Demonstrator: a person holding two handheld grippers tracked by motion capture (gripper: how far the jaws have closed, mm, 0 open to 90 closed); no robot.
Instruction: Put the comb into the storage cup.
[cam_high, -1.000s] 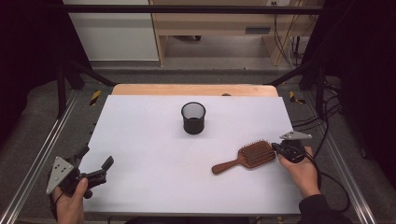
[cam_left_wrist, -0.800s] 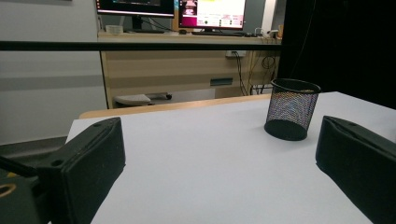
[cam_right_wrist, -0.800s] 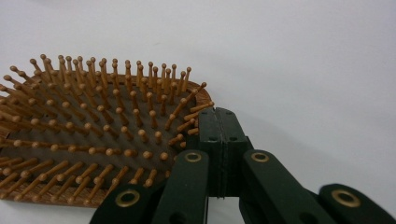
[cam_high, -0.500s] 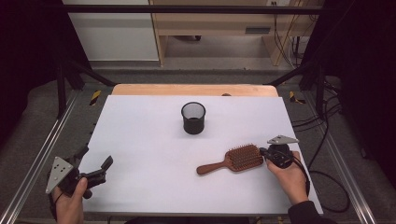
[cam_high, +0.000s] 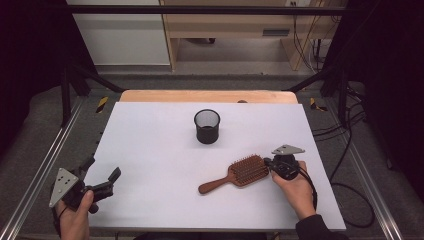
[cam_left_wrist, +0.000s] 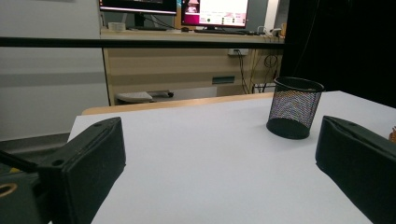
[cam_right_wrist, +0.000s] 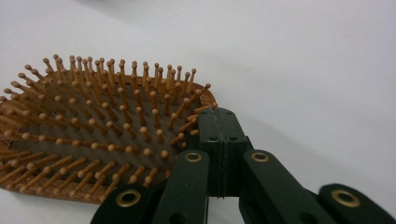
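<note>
the right claw (cam_high: 270, 164) was shut tight, its tips touching the far right edge of the brown hairbrush (cam_high: 239, 173). the brush lay flat on the white desk (cam_high: 150, 140), near the right side. the left claw (cam_high: 102, 181) stood wide open, holding nothing, at the near left corner.

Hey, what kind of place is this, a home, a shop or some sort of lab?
Most likely a lab or office workroom. A white table stands inside a black frame, cables trail beside it, and a desk with lit monitors stands behind.
</note>
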